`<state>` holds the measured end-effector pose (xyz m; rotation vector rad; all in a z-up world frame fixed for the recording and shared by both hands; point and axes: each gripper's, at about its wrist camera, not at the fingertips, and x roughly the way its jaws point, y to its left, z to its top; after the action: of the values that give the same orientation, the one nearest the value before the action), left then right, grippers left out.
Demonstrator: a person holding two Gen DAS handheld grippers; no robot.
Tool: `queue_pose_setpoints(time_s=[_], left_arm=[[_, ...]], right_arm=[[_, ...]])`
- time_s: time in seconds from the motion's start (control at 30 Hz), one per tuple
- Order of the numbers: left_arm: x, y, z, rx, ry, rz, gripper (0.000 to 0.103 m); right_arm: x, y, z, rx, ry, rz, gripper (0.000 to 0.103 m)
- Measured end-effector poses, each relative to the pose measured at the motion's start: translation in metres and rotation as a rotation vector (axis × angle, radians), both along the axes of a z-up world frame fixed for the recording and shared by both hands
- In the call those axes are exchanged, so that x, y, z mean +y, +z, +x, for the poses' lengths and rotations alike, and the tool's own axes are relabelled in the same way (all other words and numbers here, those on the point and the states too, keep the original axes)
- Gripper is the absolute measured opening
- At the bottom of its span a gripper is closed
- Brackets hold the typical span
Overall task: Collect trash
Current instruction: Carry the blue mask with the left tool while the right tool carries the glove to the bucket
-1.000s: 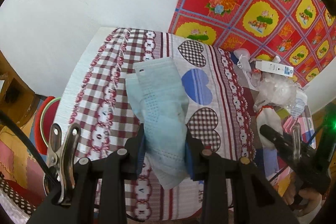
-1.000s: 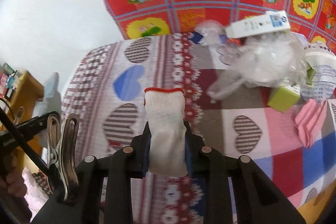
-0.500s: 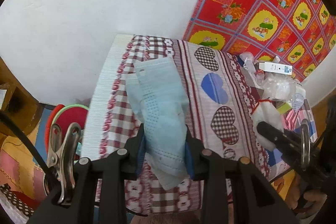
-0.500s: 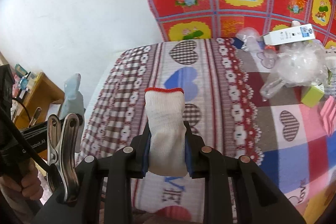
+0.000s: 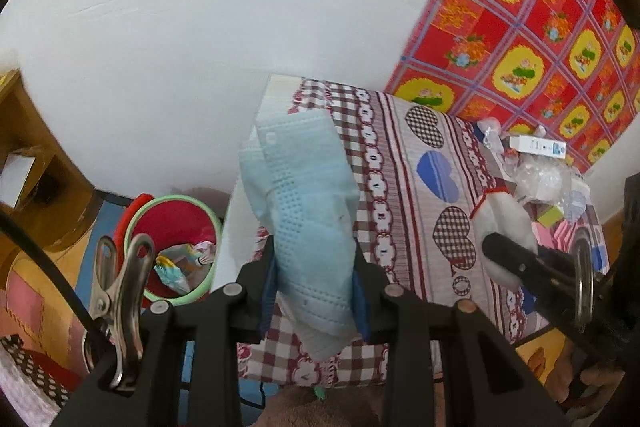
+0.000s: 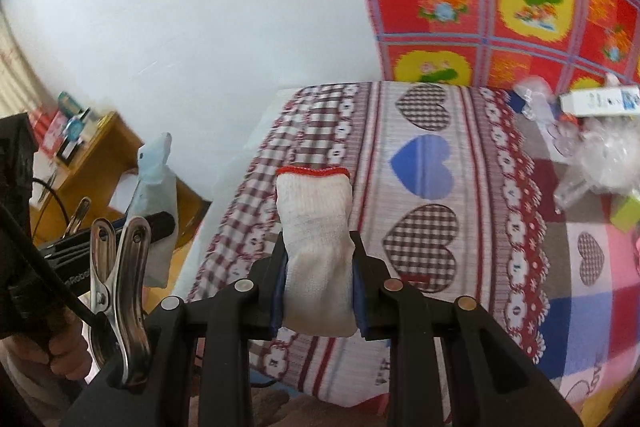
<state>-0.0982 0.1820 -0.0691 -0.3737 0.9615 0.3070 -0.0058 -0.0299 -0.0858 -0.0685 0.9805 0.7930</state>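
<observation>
White wall and a heart-patterned bedspread (image 5: 404,187) frame the haul: your left gripper (image 5: 314,297) is clamped on blue face masks (image 5: 308,207), your right gripper (image 6: 319,293) on a white knitted glove (image 6: 316,247), both lifted off the cloth. Carry each over the red bin (image 5: 172,247) on the floor at the bed's left before letting go, masks first. Both tools tilt steeply downward.

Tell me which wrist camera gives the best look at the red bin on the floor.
The left wrist view. It looks down into the red bin, showing its pale green rim and some trash already inside, left of the blue mask clamped in the left gripper. The right wrist view shows no bin at all.
</observation>
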Motion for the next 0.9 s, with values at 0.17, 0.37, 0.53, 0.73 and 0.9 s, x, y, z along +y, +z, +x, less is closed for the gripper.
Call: queue_pose_setpoints(time_s=[0.17, 0.37, 0.53, 0.73, 0.9], left_arm=[[0.006, 0.003, -0.013, -0.008, 0.062, -0.003, 0.033], [0.011, 0.01, -0.028, 0.002, 0.153, 0.014, 0.033], [0.011, 0.018, -0.037, -0.001, 0.206, 0.033, 0.033], [0.01, 0.02, -0.043, 0.0, 0.258, 0.051, 0.033], [0.01, 0.022, -0.055, -0.005, 0.296, 0.067, 0.033]], right_arm=[[0.011, 0.009, -0.005, -0.031, 0.075, 0.011, 0.027], [0.022, 0.014, -0.008, -0.032, 0.161, 0.029, 0.027], [0.029, 0.019, -0.012, -0.036, 0.236, 0.041, 0.027], [0.038, 0.021, -0.013, -0.041, 0.298, 0.05, 0.027], [0.049, 0.02, -0.013, -0.042, 0.345, 0.059, 0.027]])
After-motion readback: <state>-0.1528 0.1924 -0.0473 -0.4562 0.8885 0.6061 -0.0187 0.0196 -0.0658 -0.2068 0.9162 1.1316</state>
